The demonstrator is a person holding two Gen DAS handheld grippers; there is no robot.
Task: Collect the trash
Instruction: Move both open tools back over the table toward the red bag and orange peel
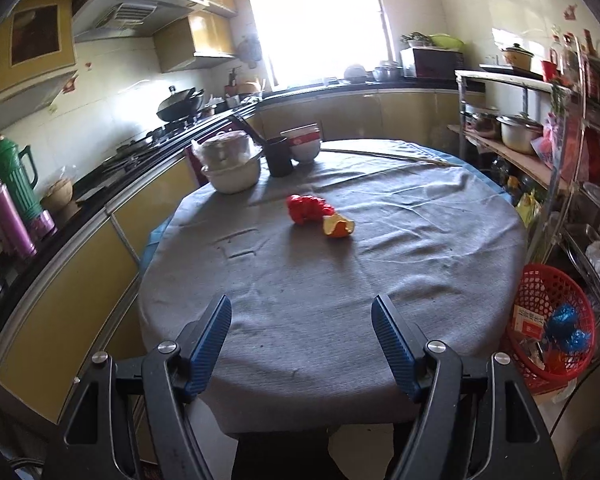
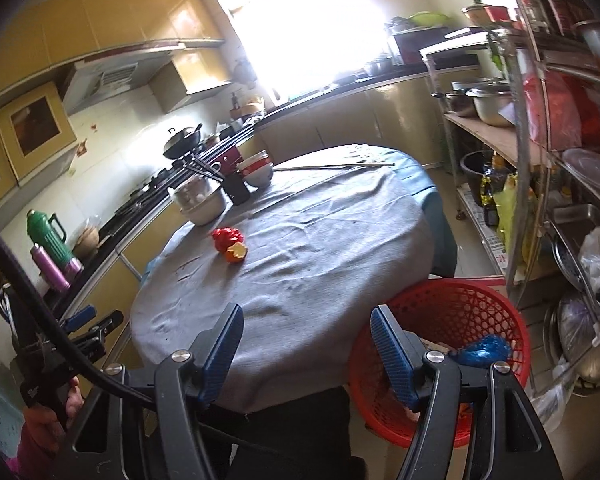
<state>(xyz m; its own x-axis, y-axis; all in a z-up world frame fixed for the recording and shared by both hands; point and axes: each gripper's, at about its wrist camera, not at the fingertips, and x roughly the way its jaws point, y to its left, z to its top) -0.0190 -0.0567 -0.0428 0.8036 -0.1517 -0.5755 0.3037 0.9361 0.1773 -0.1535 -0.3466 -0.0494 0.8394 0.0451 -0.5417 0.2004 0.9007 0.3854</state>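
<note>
A crumpled red wrapper [image 1: 306, 207] and an orange peel [image 1: 339, 227] lie side by side near the middle of the round table with a grey cloth [image 1: 380, 280]. Both show in the right wrist view too, the wrapper [image 2: 227, 237] and the peel [image 2: 236, 253]. A red mesh basket [image 1: 552, 320] stands on the floor at the table's right, holding blue bags and paper; it also shows in the right wrist view [image 2: 440, 320]. My left gripper [image 1: 301, 308] is open and empty over the near table edge. My right gripper [image 2: 306, 316] is open and empty, between table edge and basket.
Stacked bowls [image 1: 232, 164], a black cup [image 1: 279, 156] and red-white bowls [image 1: 304, 142] stand at the table's far left. Long chopsticks [image 1: 400, 158] lie at the far edge. A metal rack [image 2: 540, 160] with pots stands right; the kitchen counter [image 1: 100, 208] runs along the left.
</note>
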